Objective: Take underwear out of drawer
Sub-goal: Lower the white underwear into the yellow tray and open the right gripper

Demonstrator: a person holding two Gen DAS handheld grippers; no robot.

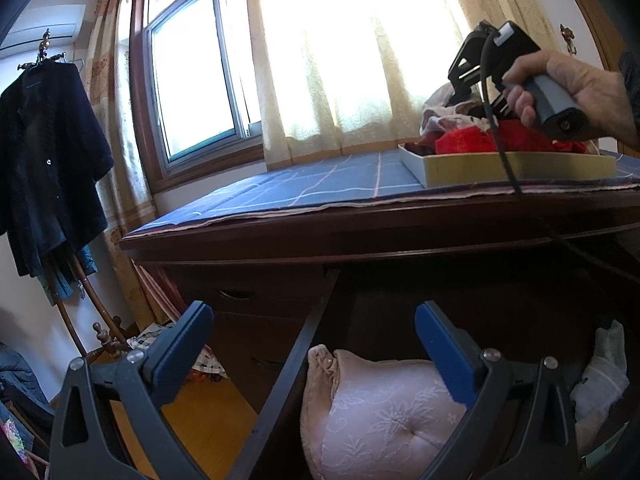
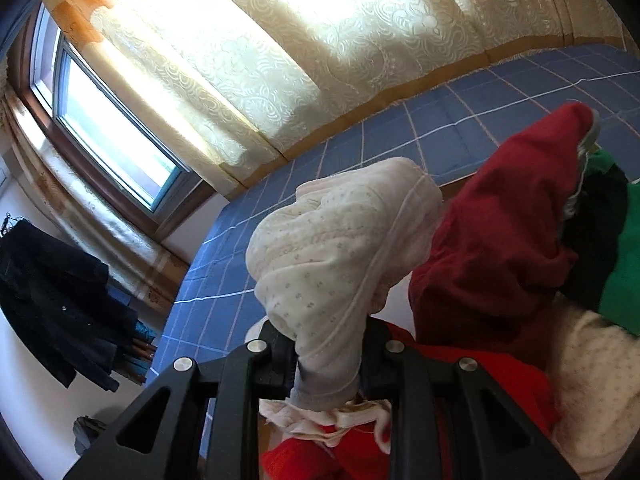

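nearest, the left gripper (image 1: 316, 344) is held spread and empty over the open drawer (image 1: 292, 360), where pink lace underwear (image 1: 384, 416) waits. farther off, dotted white underwear (image 2: 336, 248) is pinched in the clenched right gripper (image 2: 326, 364) above the garment-filled tray (image 1: 516, 166) on the table (image 1: 320, 188), apparently for dropping there.

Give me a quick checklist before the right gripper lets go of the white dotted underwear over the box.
1. Right gripper clamped on the white dotted cotton underwear: ok.
2. Garment over the shallow cardboard box on the blue checked cloth: ok, the pile lies right beneath it.
3. Room in the box: cannot tell; dark red underwear and other garments are heaped there.
4. Left gripper open and empty above the dark wooden drawer: ok.
5. More to fetch: ok, a pink lace garment lies in the drawer.
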